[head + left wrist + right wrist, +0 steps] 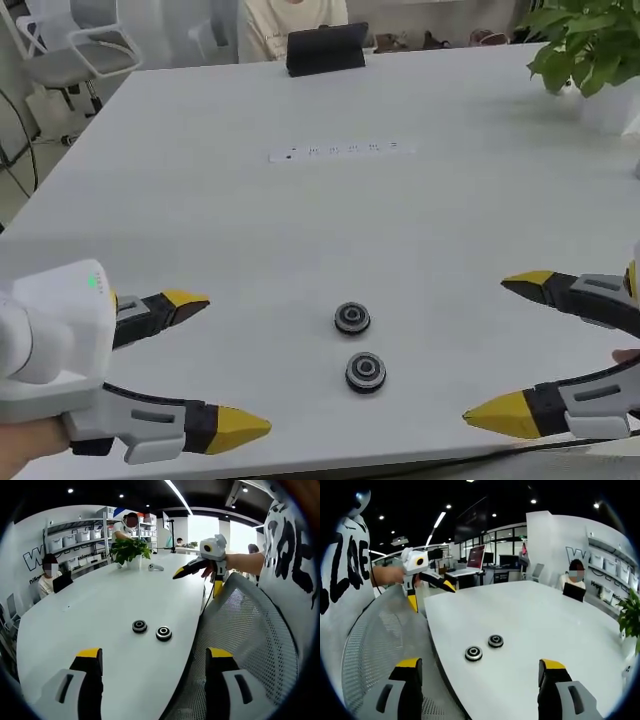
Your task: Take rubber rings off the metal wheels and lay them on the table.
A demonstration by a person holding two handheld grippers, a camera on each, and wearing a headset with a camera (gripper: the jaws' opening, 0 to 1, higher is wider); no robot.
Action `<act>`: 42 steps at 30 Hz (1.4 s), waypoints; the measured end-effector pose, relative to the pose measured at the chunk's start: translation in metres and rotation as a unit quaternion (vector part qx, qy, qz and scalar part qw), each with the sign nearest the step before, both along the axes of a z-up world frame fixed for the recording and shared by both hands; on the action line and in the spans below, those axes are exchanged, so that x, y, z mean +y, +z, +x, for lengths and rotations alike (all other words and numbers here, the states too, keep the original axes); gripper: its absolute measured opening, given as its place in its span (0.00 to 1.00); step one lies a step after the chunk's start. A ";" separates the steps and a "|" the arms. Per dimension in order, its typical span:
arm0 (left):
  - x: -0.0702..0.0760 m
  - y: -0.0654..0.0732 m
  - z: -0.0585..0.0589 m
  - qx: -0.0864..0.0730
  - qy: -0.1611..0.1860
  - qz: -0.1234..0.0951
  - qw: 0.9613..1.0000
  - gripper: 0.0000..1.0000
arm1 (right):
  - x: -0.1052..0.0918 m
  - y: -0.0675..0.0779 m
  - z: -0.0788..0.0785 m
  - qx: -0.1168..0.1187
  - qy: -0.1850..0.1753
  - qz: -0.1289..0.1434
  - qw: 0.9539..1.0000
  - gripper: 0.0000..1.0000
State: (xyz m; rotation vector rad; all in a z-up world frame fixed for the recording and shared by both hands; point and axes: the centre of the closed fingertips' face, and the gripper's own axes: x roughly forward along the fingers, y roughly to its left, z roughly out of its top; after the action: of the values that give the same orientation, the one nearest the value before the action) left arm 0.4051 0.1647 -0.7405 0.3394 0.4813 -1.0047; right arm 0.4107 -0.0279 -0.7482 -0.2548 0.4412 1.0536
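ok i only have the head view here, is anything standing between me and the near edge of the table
Observer: Yes. The left gripper view shows a grey mesh chair back against the near edge of the white table.
Operator: and whats next to the green leafy plant, its cut off for me
Observer: A small white handheld object lies on the table beside it.
Operator: anything behind the seated person
Observer: Rows of white storage bins on shelving along the wall.
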 end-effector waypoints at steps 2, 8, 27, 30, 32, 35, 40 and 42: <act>0.000 0.000 0.000 0.000 -0.002 0.001 1.000 0.82 | 0.000 0.000 0.001 -0.001 0.001 -0.001 1.000 0.96; -0.001 0.001 0.002 -0.001 -0.003 0.002 1.000 0.82 | 0.000 0.000 0.003 -0.002 0.004 -0.005 1.000 0.95; -0.008 0.005 0.013 -0.009 -0.019 0.003 1.000 0.78 | 0.002 0.000 0.013 -0.010 0.012 -0.013 1.000 0.91; -0.011 0.006 0.015 -0.012 -0.023 0.005 1.000 0.77 | 0.003 0.000 0.014 -0.010 0.014 -0.013 1.000 0.90; -0.012 0.006 0.016 -0.012 -0.027 0.007 1.000 0.76 | 0.003 -0.001 0.015 -0.010 0.016 -0.014 1.000 0.89; -0.015 0.005 0.019 -0.013 -0.033 0.011 0.999 0.75 | 0.004 -0.001 0.017 -0.012 0.015 -0.013 1.000 0.89; -0.021 0.006 0.022 -0.015 -0.042 0.014 0.999 0.74 | 0.005 -0.003 0.018 -0.010 0.020 -0.017 1.000 0.86; -0.024 0.005 0.023 -0.014 -0.047 0.015 0.999 0.74 | 0.006 -0.003 0.019 -0.011 0.022 -0.019 1.000 0.86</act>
State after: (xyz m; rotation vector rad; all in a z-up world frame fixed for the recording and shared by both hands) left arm 0.4281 0.1407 -0.7352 0.4050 0.4578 -1.0826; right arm 0.4296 -0.0224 -0.7516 -0.3098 0.4382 1.0846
